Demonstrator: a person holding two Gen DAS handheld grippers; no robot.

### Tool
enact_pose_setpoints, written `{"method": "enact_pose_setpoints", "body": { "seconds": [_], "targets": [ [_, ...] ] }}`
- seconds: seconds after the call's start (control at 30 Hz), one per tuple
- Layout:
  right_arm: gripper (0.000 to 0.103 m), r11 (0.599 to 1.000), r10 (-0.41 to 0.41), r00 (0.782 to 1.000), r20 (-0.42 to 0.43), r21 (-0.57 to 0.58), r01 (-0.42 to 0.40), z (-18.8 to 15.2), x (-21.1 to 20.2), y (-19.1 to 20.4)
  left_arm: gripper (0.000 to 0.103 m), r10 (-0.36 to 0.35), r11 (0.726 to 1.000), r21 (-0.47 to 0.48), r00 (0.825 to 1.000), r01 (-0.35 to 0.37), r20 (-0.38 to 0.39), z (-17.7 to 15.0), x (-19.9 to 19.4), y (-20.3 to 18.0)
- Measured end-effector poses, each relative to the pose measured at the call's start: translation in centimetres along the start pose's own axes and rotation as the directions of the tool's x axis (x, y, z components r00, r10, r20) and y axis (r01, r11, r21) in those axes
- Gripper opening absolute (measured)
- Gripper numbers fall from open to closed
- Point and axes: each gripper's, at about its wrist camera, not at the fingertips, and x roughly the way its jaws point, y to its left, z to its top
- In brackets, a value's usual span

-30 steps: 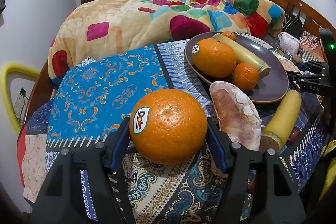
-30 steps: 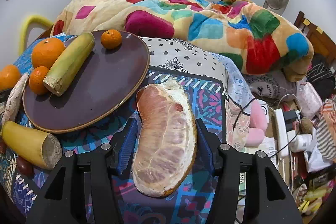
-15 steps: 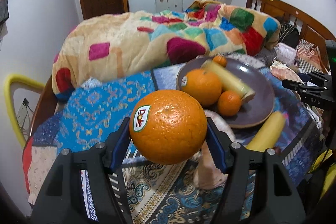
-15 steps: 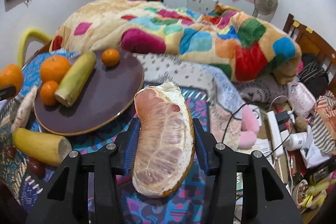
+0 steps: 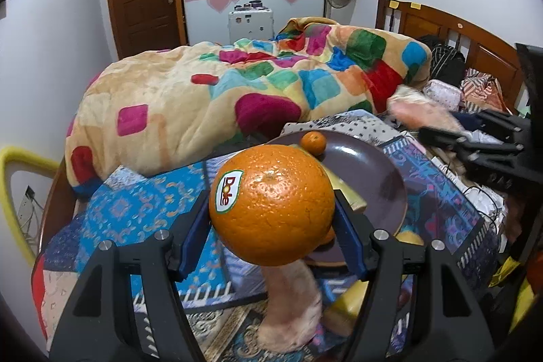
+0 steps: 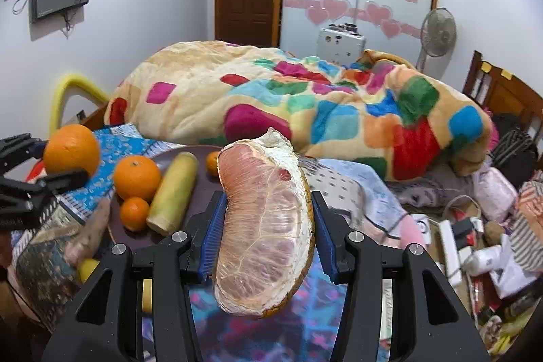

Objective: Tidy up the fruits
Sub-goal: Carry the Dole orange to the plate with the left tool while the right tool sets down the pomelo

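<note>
My left gripper (image 5: 271, 209) is shut on a large Dole orange (image 5: 271, 206) and holds it in the air above the patterned cloth. My right gripper (image 6: 266, 223) is shut on a peeled pomelo wedge (image 6: 264, 226), also lifted. The brown plate (image 5: 376, 172) holds a small mandarin (image 5: 314, 142); in the right wrist view the plate (image 6: 200, 189) also carries a large orange (image 6: 136, 177), a small orange (image 6: 134, 213) and a sugarcane piece (image 6: 174, 192). Another pomelo wedge (image 5: 292, 304) lies on the cloth below my left gripper.
A second sugarcane piece (image 5: 349, 307) lies on the cloth beside the plate. A colourful quilt (image 5: 237, 90) is heaped behind. Clutter of cables and bags (image 6: 475, 243) sits to the right. A yellow chair frame (image 5: 13, 178) stands at the left.
Both grippers have risen off the cloth with their fruit, the left with the orange and the right with the pomelo wedge. The plate now sits lower and farther in both views.
</note>
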Motion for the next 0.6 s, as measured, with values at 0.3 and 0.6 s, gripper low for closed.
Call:
{"method": "enact_pose_setpoints", "body": {
  "seconds": [0.3, 0.6],
  "targets": [
    [0.045, 0.998, 0.059, 0.995, -0.083, 0.011, -0.059, -0.5, 4.8, 1.1, 0.067, -0.051, 0.999, 0.009, 0.999, 0.051, -0.021, 1.6, 3.0, -1.5],
    [0.046, 0.997, 0.076, 0.985, -0.154, -0.012, -0.079, -0.9, 7.1, 1.1, 0.068, -0.048, 0.998, 0.035, 0.998, 0.050, -0.046, 1.8, 5.5, -2.6]
  ]
}}
